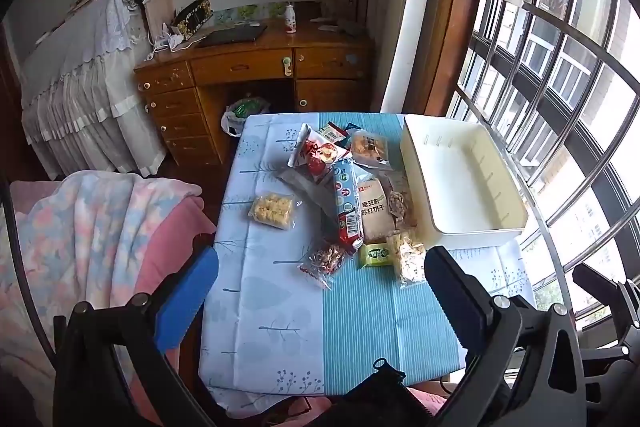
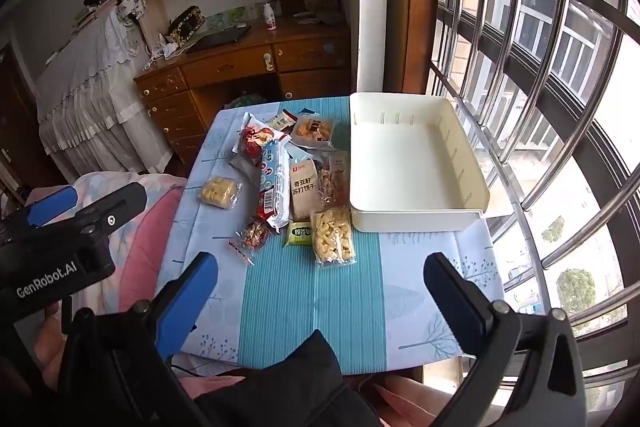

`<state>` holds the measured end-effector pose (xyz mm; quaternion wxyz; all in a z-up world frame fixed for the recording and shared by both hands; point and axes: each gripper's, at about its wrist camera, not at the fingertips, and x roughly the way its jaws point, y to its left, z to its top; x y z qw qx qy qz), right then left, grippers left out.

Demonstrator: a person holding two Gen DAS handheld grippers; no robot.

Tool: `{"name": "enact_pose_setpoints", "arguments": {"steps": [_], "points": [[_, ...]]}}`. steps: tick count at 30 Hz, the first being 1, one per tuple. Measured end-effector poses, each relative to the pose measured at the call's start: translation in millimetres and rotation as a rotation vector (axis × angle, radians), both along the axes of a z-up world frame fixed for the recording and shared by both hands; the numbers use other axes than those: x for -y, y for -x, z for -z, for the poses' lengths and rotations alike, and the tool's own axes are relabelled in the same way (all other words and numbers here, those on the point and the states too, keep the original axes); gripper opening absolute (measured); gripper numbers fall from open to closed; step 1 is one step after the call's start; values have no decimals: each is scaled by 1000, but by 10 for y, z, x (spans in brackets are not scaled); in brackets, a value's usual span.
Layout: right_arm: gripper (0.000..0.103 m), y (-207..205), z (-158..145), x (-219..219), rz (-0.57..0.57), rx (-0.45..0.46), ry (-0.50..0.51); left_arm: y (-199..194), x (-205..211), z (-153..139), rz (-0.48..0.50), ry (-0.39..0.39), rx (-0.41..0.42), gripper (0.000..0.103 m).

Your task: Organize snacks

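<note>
A: On the table, white bin is empty; snack packets all piled just left of it. Nothing sorted yet.
B: Grippers?
A: Left gripper and right gripper both spread wide, holding nothing, hovering short of the pile.

Snack pile: lower packets half buried under upper ones, most labels too small to read. Desk near edge hidden behind dark cloth.

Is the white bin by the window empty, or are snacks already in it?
Empty. The white bin shows only its bare floor in both views; all snack packets lie on the tablecloth beside it.
</note>
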<state>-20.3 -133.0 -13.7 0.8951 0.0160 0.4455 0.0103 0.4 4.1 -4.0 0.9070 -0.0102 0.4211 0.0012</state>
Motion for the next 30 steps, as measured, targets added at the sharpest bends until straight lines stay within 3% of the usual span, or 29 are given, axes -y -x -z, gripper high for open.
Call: {"name": "enact_pose_setpoints", "arguments": {"steps": [20, 25, 30], "points": [[103, 36, 17, -181, 8, -6, 15, -5, -235, 12, 41, 29, -4, 102], [95, 73, 80, -271, 23, -13, 7, -14, -287, 57, 74, 25, -5, 102], [94, 154, 156, -323, 55, -16, -8, -14, -307, 145, 122, 15, -29, 102]]}}
